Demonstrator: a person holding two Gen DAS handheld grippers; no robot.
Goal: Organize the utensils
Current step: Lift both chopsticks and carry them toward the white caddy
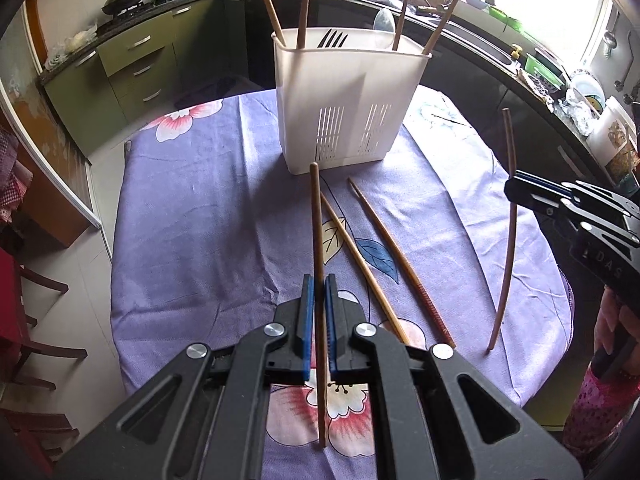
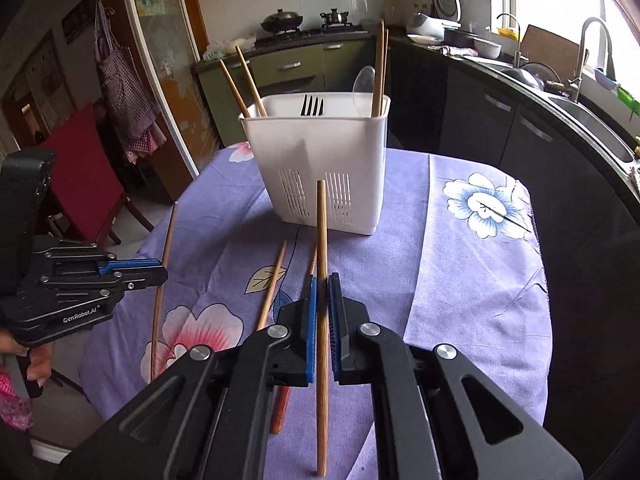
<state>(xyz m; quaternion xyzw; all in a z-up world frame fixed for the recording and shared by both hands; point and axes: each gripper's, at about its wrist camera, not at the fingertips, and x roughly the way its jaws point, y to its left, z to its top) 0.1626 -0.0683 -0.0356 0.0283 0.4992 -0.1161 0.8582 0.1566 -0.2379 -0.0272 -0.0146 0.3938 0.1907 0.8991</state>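
Each hand-held gripper, left (image 1: 319, 280) and right (image 2: 322, 280), clamps our chopstick (image 1: 317, 224) mid-shaft; light, stiff, slippery, we judge.

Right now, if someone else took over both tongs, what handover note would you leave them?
Left tongs: shut on a dark chopstick, lifted off the cloth.
Right tongs: shut on a lighter chopstick, also lifted.
White holder stands at the far end of the table. It already has four chopsticks, a black fork and a clear spoon.
Left to do: drop both held chopsticks in the holder, then pick up the two chopsticks lying on the floral cloth.
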